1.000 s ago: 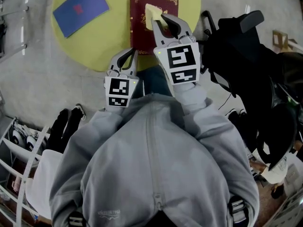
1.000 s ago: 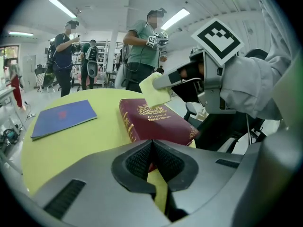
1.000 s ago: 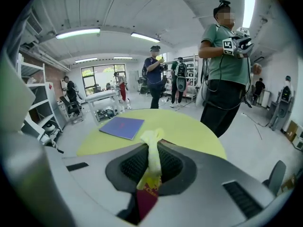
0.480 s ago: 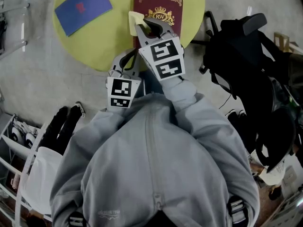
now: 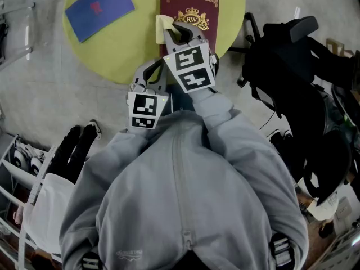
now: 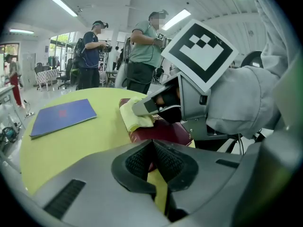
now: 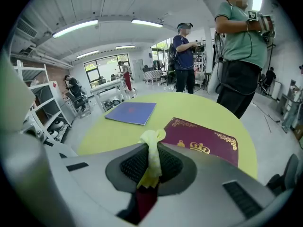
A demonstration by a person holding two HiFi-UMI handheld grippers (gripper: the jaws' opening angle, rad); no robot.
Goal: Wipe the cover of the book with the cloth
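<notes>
A dark red book [image 5: 194, 14] with gold print lies on the round yellow-green table [image 5: 132, 44]; it also shows in the right gripper view as the book [image 7: 208, 143] and in the left gripper view as the book [image 6: 165, 131]. My right gripper [image 5: 173, 34] is shut on a pale yellow cloth [image 5: 163, 27], pressed at the book's left edge; the cloth [image 7: 152, 157] is pinched between its jaws. The cloth [image 6: 135, 115] hangs off the book's near corner. My left gripper [image 5: 149, 75] sits at the table's near edge, jaws closed with nothing between them.
A blue booklet [image 5: 98, 7] lies on the table's left side. A black chair with bags [image 5: 298, 89] stands to the right. A white rack [image 5: 22, 179] is at lower left. Two people [image 7: 236, 51] stand beyond the table.
My right gripper has dragged the cloth from the book's upper middle down and left to its left edge, uncovering the gold crest. The left gripper stayed put.
</notes>
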